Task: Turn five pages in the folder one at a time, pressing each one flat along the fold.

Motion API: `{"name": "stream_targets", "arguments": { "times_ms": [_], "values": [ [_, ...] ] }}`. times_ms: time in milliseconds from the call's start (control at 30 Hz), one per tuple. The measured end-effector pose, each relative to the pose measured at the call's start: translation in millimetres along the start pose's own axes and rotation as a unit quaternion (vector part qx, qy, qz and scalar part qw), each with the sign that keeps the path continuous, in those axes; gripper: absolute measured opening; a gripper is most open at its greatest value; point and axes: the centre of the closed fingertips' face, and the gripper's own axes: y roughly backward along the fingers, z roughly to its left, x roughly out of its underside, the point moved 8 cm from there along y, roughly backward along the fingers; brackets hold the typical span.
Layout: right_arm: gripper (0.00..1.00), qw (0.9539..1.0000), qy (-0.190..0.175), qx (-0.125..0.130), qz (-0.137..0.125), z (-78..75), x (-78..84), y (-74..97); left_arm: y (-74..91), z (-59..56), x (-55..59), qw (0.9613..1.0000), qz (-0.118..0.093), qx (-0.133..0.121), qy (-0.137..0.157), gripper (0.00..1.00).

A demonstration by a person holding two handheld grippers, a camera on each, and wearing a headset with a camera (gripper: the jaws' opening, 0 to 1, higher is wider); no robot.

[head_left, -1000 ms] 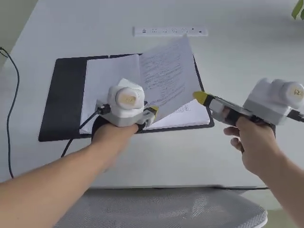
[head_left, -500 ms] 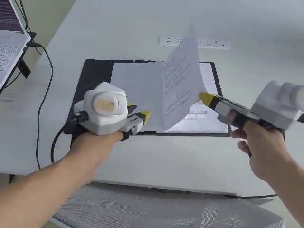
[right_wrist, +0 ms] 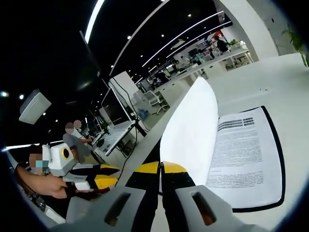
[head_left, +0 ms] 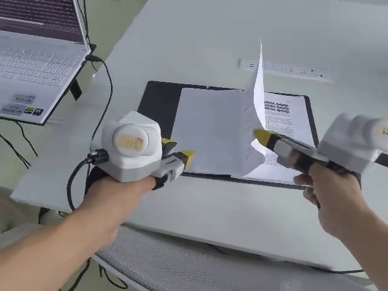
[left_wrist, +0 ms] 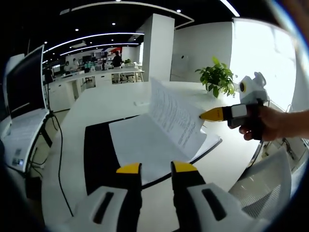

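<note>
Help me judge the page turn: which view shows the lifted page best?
The left gripper view: the lifted page faces it broadside, print visible, the right tongs at its edge. The head view sees it nearly edge-on, upright over the folder. The right gripper view shows its blank back.

We see a white table (head_left: 182,36) with a smooth, pale top. On it lies a black folder (head_left: 159,100) – open and flat, with sheets spread over both halves and one page (head_left: 257,91) standing up near the fold. Beyond the folder's far edge a white power strip (head_left: 285,68) rests on the tabletop, near it but apart. Left of the folder a black cable (head_left: 109,85) trails across the surface – close to the table's left edge.
</note>
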Motion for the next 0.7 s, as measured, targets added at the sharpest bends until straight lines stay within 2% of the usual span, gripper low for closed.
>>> {"name": "stream_targets", "arguments": {
  "times_ms": [433, 567, 633, 700],
  "values": [
    [0.0, 0.9985, 0.002, -0.019, 0.051, 20.4, 24.0, -48.9, 25.7, 25.4, 11.2, 0.9995, 0.001, -0.023, 0.022, 0.22],
    [0.0, 0.9971, -0.001, -0.025, 0.072, 25.3, 35.6, -65.8, 28.9, 37.4, 16.7, 0.9993, 0.005, -0.027, 0.026, 0.22],
    [0.0, 0.9966, 0.0, -0.027, 0.079, 26.7, 41.2, -73.3, 32.2, 38.0, 18.5, 0.9991, 0.006, -0.028, 0.03, 0.22],
    [0.0, 0.9946, -0.003, -0.027, 0.1, 27.8, 50.2, -82.0, 35.2, 39.0, 20.9, 0.9991, 0.01, -0.03, 0.03, 0.22]
  ]
}}
